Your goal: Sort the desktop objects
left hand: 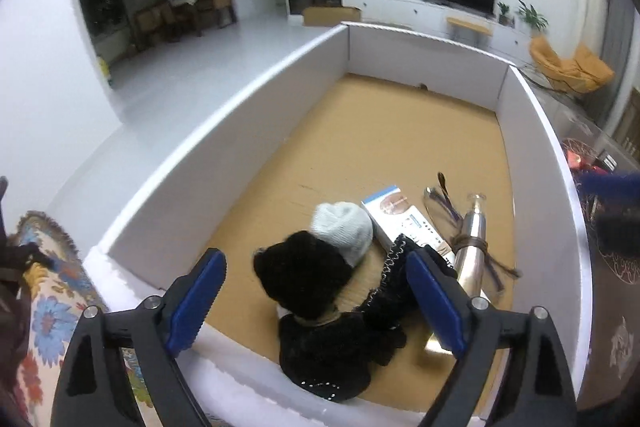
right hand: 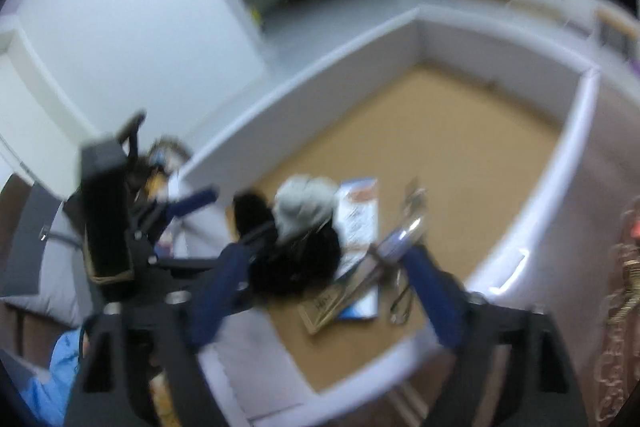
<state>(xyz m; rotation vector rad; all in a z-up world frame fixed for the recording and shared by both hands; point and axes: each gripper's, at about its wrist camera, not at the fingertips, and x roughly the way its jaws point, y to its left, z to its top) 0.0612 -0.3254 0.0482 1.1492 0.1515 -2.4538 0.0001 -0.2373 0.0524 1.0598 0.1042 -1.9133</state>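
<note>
Both claws spread and empty over the pile at the near end of the white-walled pen (left hand: 224,115).

Biggest first: the white-walled pen with its brown cardboard floor (left hand: 400,131) is bare at its far end; everything sits at its near wall, probably dumped there for sorting. Black fuzzy garment (left hand: 312,279) against the near wall, grey knit hat (left hand: 344,227) touching it, black lace piece (left hand: 396,267) beside. White-blue flat carton (left hand: 400,215) and silver metal bottle (left hand: 472,247) lie flat, dark-rimmed glasses (left hand: 440,195) just beyond. Left gripper (left hand: 316,301) jaws wide, framing the garment, nothing pinched. Right gripper (right hand: 324,295) wide too, blurred, over the bottle end.
</note>
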